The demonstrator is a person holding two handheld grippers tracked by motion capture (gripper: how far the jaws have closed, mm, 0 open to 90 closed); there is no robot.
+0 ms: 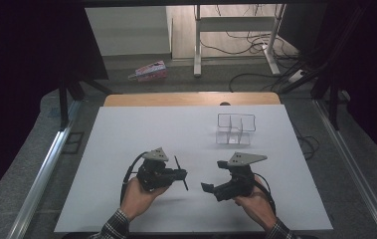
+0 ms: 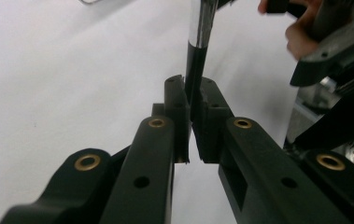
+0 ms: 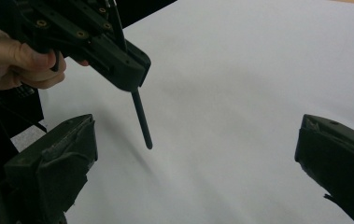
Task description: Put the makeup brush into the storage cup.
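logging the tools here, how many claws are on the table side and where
2: the left claw is held above the table's near left, shut on a thin pen; the right claw is open, near right.

Two hand-held grippers sit low in the frame, the left hand-held gripper and the right hand-held gripper. One thin black rod lies at centre, one clear divided box at upper right of the desk, and one pink packet on the floor at top.

bare white table all round, clear divided box probably well ahead
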